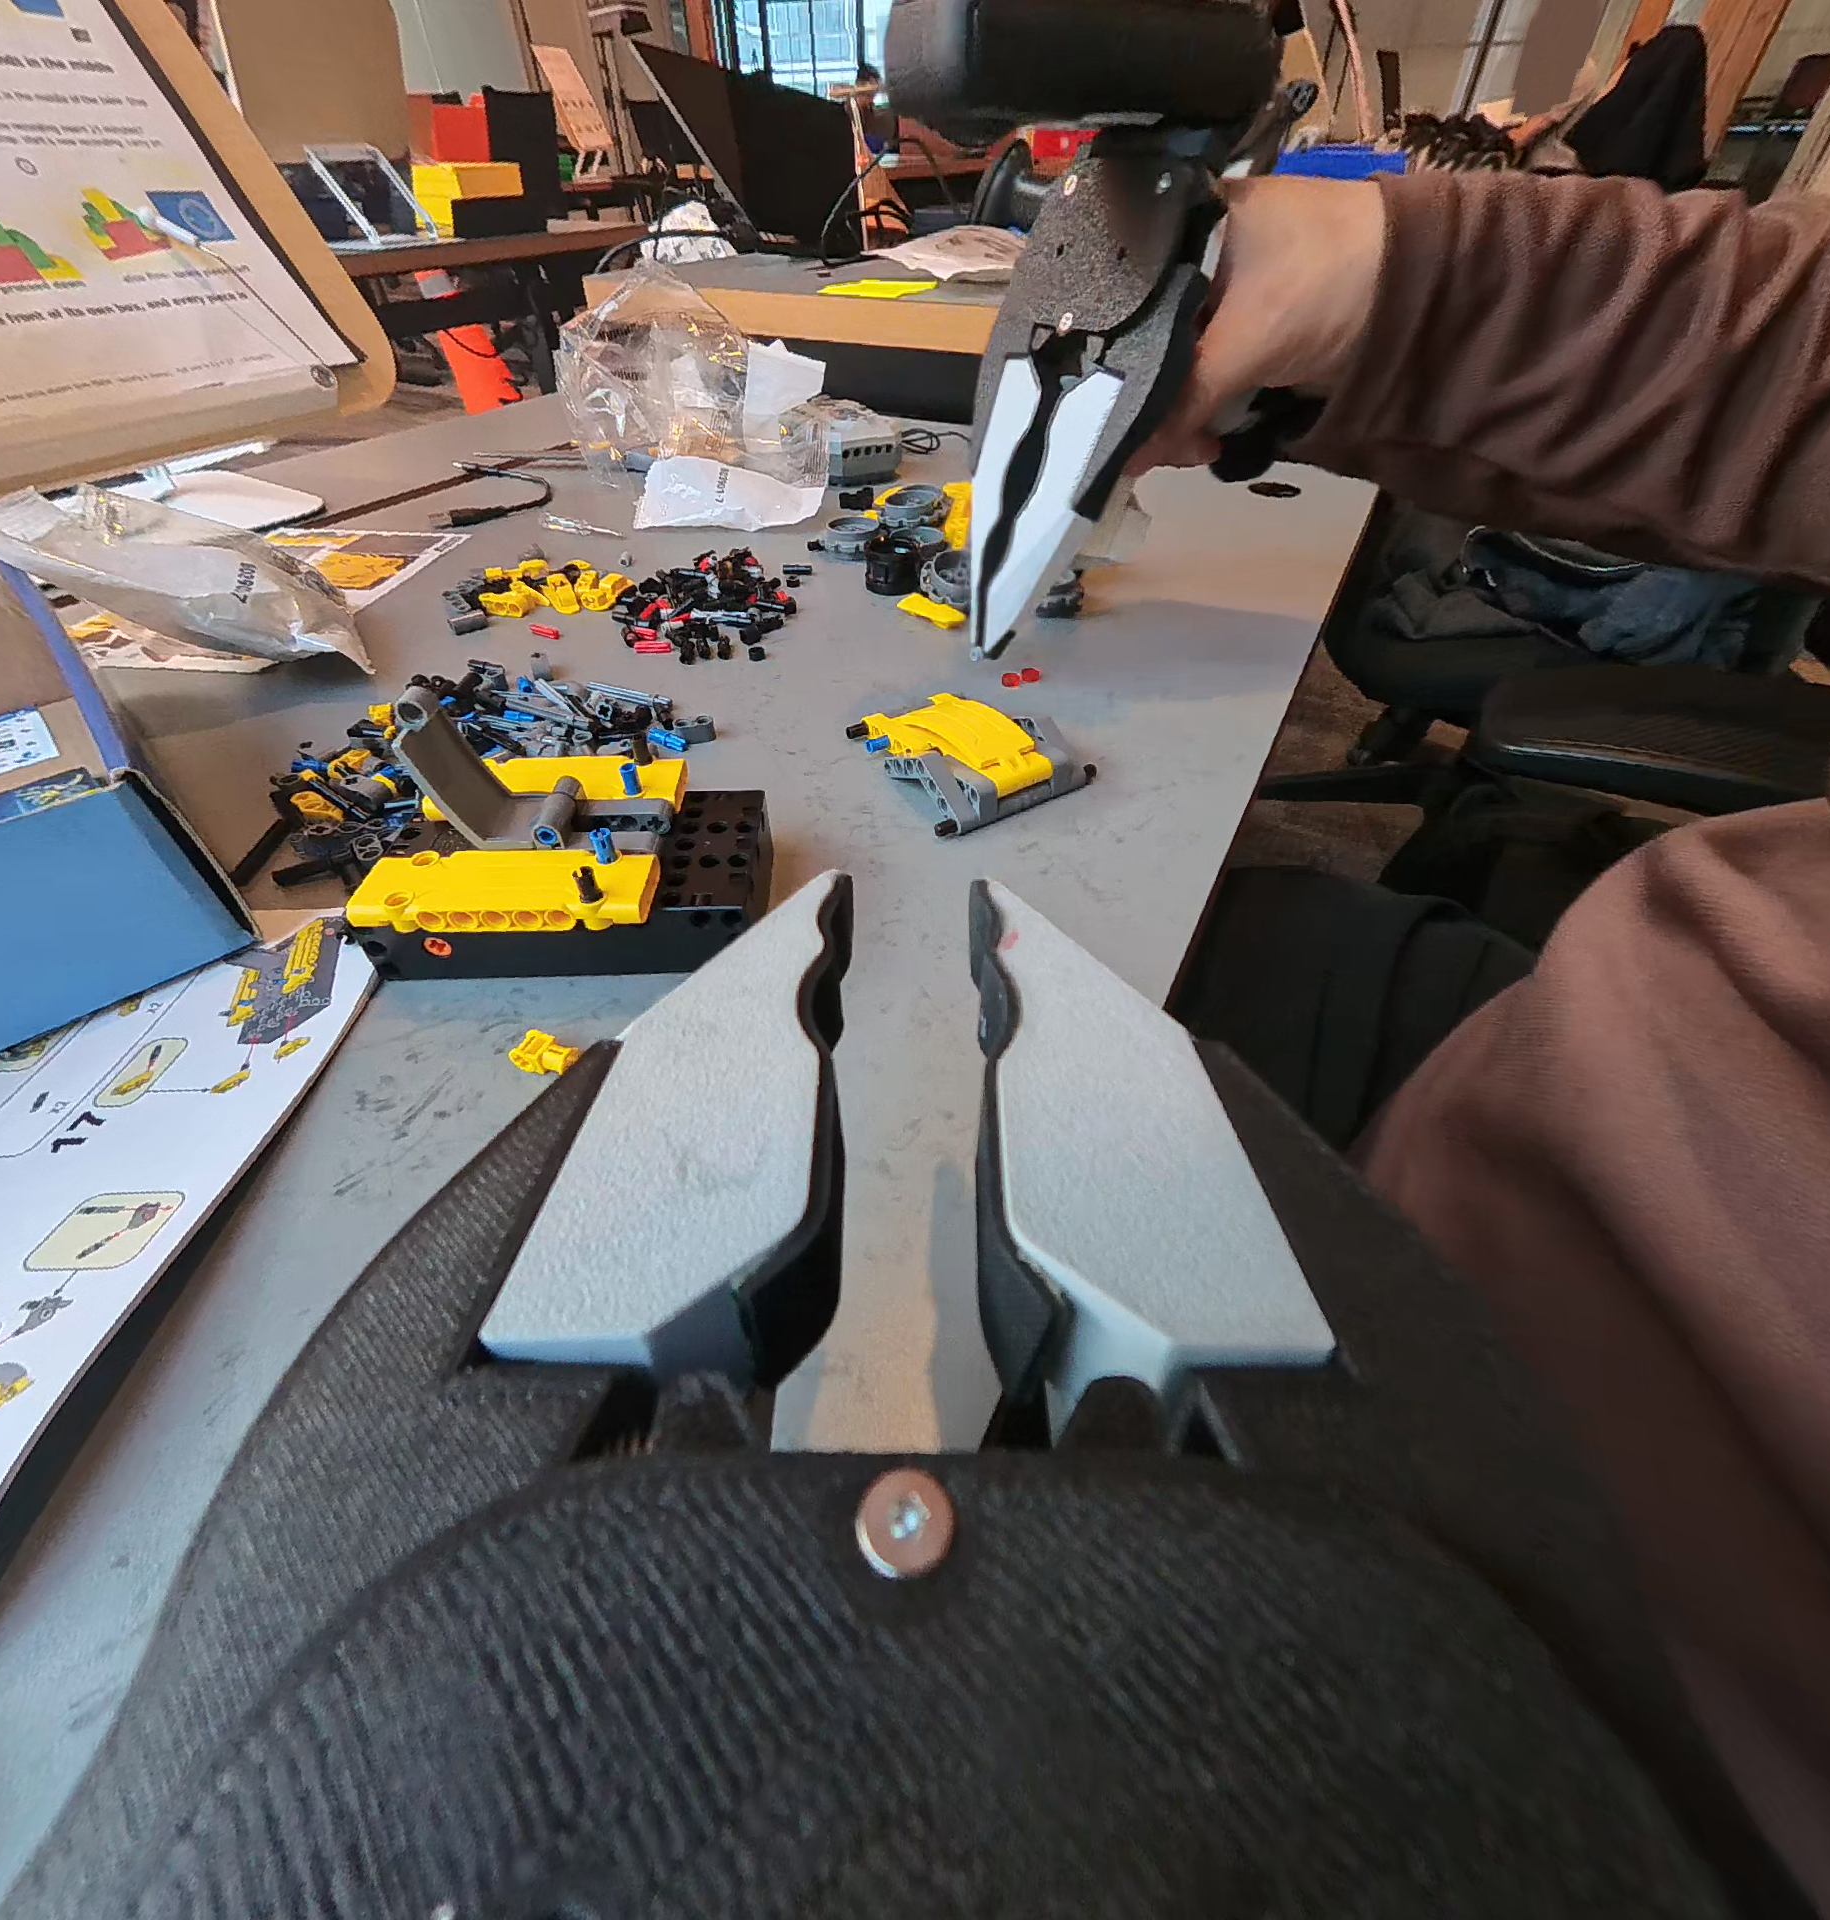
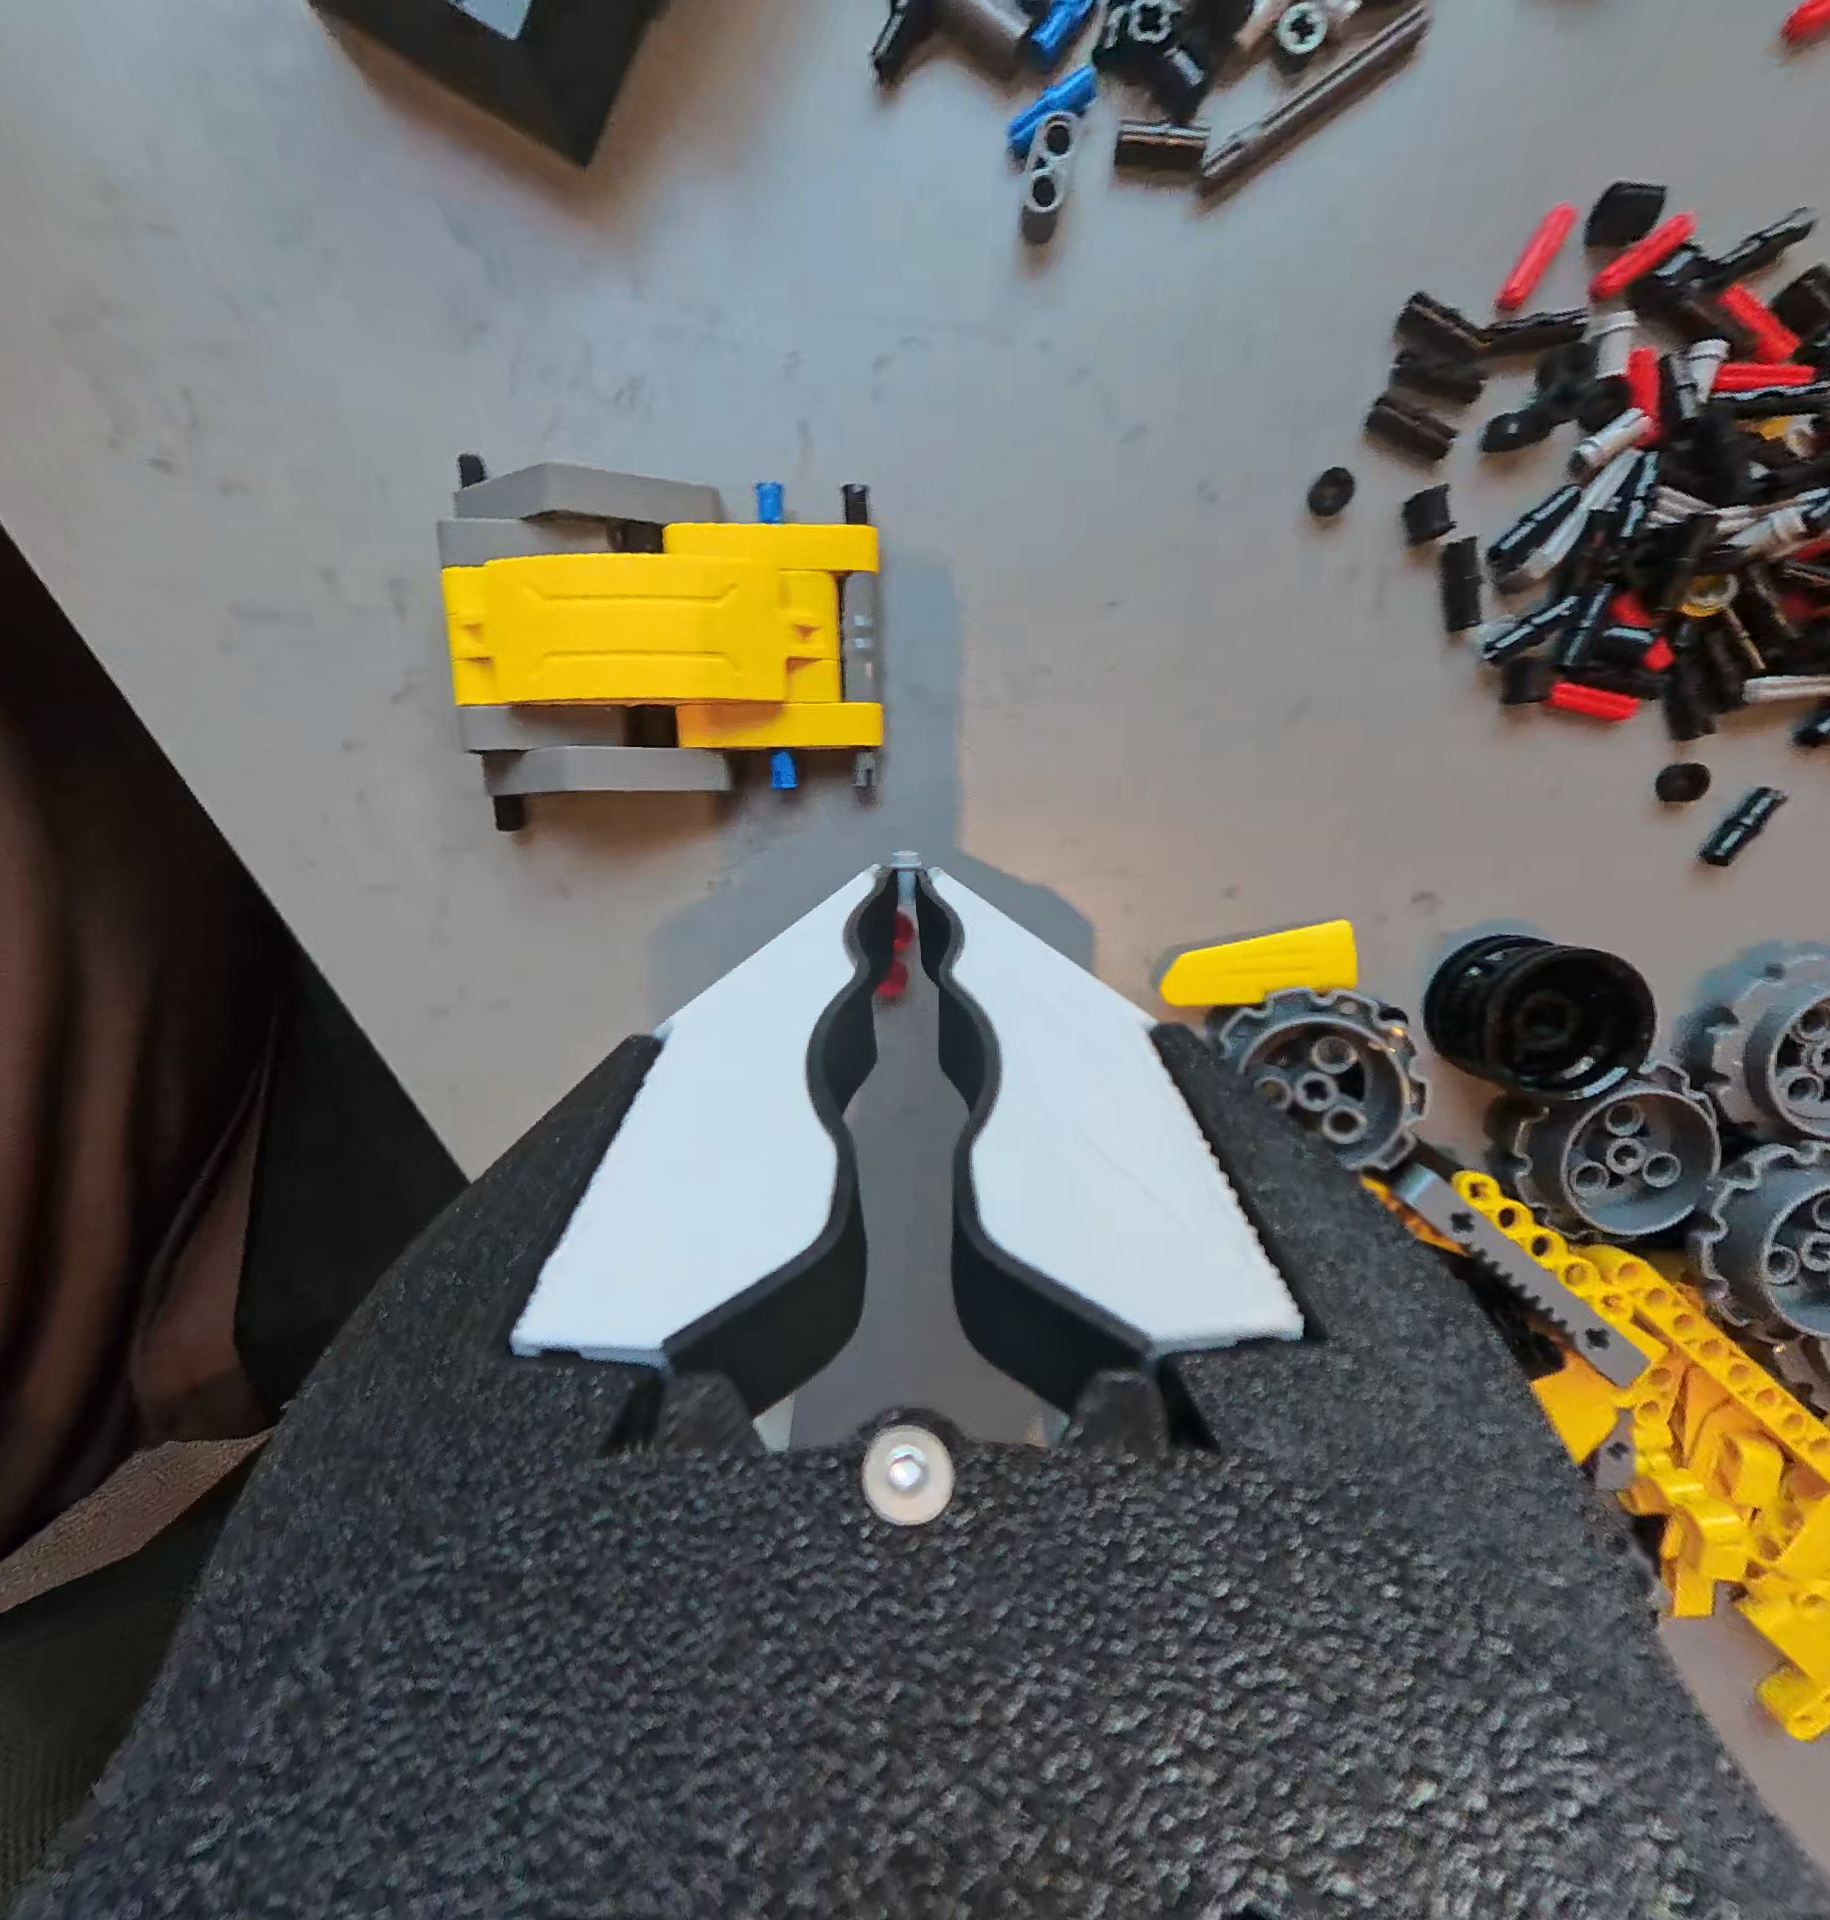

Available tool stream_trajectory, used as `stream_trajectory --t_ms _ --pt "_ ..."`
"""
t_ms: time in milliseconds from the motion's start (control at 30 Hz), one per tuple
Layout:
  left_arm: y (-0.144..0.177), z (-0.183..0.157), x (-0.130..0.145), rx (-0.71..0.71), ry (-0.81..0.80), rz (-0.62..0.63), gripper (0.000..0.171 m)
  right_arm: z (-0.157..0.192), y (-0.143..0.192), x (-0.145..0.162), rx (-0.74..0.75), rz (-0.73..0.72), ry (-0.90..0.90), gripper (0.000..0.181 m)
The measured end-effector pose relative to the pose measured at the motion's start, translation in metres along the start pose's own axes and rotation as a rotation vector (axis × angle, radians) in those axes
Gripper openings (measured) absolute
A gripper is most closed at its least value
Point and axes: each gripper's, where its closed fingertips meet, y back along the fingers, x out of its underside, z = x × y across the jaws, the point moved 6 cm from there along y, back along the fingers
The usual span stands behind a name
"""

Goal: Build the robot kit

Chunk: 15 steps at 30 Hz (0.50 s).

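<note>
**Pinching a tiny grey peg at the fingertips**

Gripping happens at the very tips: the right gripper (image 2: 904, 883) points down at the table (image 2: 267, 312), jaws drawn almost together on a small grey peg (image 2: 904, 862). Whether the peg touches the tabletop cannot be told. Two small red studs (image 2: 895, 954) lie on the table under the fingers, seen through the gap just behind the tips.

Around the right wrist view's centre:
- At 11 o'clock from the tips, near, lies a yellow-and-grey sub-assembly (image 2: 662, 634).
- At 3 o'clock lies a yellow curved piece (image 2: 1259, 961), with grey wheel hubs (image 2: 1617, 1143) beyond it.
- At 2 o'clock spreads a pile of black and red pins (image 2: 1669, 520).

The left gripper (image 1: 909, 904) hangs above bare table, jaws apart and empty. A black-and-yellow chassis (image 1: 558, 883) sits at its 10 o'clock, and an instruction booklet (image 1: 111, 1122) at 9 o'clock.
</note>
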Motion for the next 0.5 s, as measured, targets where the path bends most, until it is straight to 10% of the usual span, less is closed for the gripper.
stream_trajectory --t_ms 500 --pt "-0.001 -0.004 0.0 0.006 -0.024 0.001 0.018 0.011 0.003 0.006 -0.03 -0.021 0.004 0.01"
